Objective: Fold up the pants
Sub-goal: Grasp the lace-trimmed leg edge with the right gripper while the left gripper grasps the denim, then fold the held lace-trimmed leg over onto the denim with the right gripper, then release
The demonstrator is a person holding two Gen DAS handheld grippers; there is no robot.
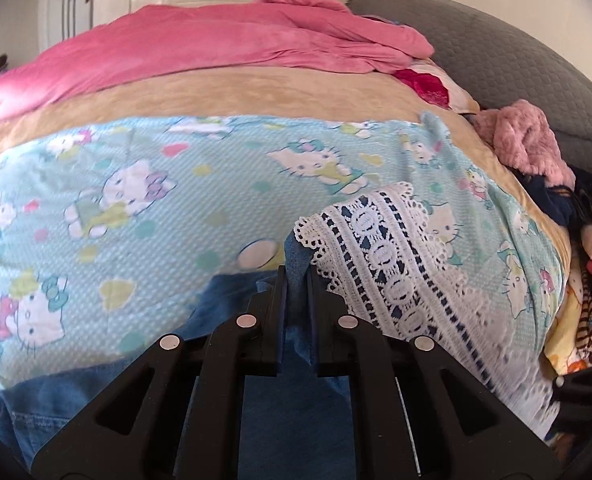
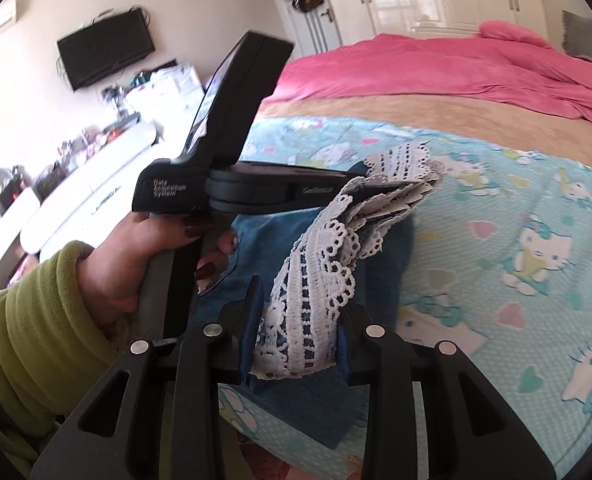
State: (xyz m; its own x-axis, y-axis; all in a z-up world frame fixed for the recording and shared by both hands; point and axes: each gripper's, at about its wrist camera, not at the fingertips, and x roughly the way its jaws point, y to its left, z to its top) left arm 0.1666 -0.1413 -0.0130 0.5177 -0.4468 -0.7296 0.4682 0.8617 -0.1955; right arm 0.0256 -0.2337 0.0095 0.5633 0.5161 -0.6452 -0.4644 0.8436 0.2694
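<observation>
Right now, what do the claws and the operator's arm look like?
Both claws are matte black plastic with triangular cut-outs, round silver studs and blue pads. The left claw body carries white lettering in the right wrist view. The right claw looks identical. The left hand has dark red nail polish and an olive-green ribbed sleeve.

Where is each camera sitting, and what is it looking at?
Left wrist: sits on the left tool, looks along it over the bed; shows its fingers shut on the jeans, no hand.
Right wrist: sits on the right tool, looks across the bed toward a TV; shows its fingers gripping the lace hem, plus the left tool, hand and green sleeve.
Both share: jeans, lace hem, cartoon-cat sheet, pink blanket.
</observation>
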